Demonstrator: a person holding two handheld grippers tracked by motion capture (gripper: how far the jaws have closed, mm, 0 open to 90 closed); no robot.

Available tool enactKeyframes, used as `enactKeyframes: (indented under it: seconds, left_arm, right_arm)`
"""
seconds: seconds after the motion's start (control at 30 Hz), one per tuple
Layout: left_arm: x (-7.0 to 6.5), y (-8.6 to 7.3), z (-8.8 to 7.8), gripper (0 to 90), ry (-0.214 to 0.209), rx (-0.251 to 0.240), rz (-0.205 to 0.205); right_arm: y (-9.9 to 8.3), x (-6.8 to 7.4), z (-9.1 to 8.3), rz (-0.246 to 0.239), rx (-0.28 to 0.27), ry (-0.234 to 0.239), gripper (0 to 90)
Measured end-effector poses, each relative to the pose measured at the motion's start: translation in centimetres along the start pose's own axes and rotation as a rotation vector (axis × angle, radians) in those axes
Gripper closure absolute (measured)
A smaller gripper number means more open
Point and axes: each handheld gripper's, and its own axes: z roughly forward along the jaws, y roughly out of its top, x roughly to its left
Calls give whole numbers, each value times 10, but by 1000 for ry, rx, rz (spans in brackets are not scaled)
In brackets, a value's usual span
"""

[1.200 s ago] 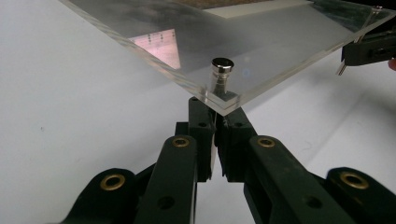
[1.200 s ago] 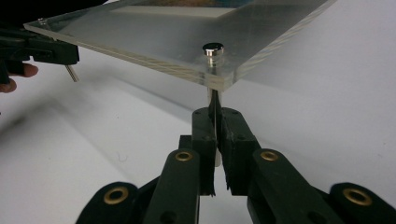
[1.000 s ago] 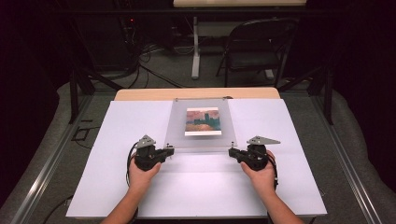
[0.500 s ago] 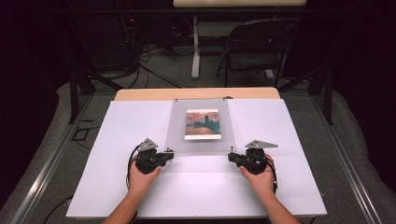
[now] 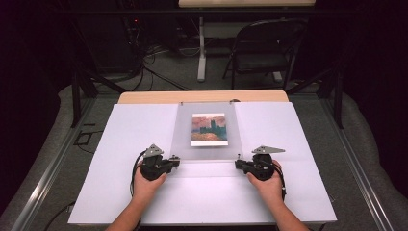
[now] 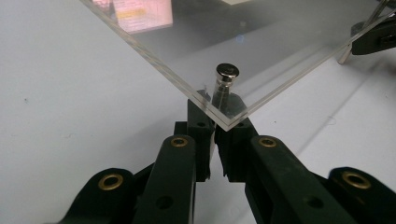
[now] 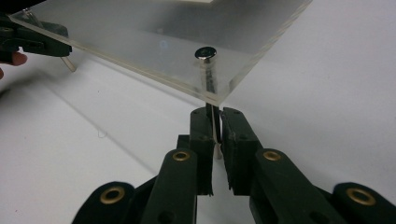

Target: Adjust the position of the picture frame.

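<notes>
We see a wide bench (image 5: 120, 192) covered by a smooth, matte white sheet, with a strip of pale wood showing along its far edge. On the middle of it stands a clear acrylic panel (image 5: 207, 147), flat and square-cornered, with thick polished edges. It is raised off the white surface on slim metal standoff pins. Under or within it lies a small rectangular picture (image 5: 208, 129) in orange, pink and teal; no writing on it can be read.

The left gripper (image 5: 177, 161), black with brass rivets, sits at the panel's near left corner. Its fingers (image 6: 200, 122) are together on the near left pin (image 6: 226, 80), a silvery post with a round flat cap, though the panel's corner partly hides the grip. The right gripper (image 5: 237, 163) sits at the near right corner, its fingers (image 7: 236, 128) clamped on the shaft of the near right pin (image 7: 205, 53) below the panel. The person's forearms are cut off at the near edge.
</notes>
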Motion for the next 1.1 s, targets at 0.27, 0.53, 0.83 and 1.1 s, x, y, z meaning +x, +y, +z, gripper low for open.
enactKeyframes:
  seconds: [0.27, 0.53, 0.83, 1.1]
  left_arm:
    - [0, 0, 0, 837, 2, -2, 5]
    - [-2, -1, -1, 764, -1, -17, 10]
    - [-8, -3, -7, 538, 31, -41, 38]
    - [-11, -5, -17, 415, 42, -53, 46]
  right_arm:
    - [-2, 0, 1, 4, -6, 3, 831]
    - [-2, 0, -2, -12, -6, 6, 810]
    - [-3, 6, -10, -66, -12, -23, 571]
    - [-4, 13, -17, -128, 7, -57, 432]
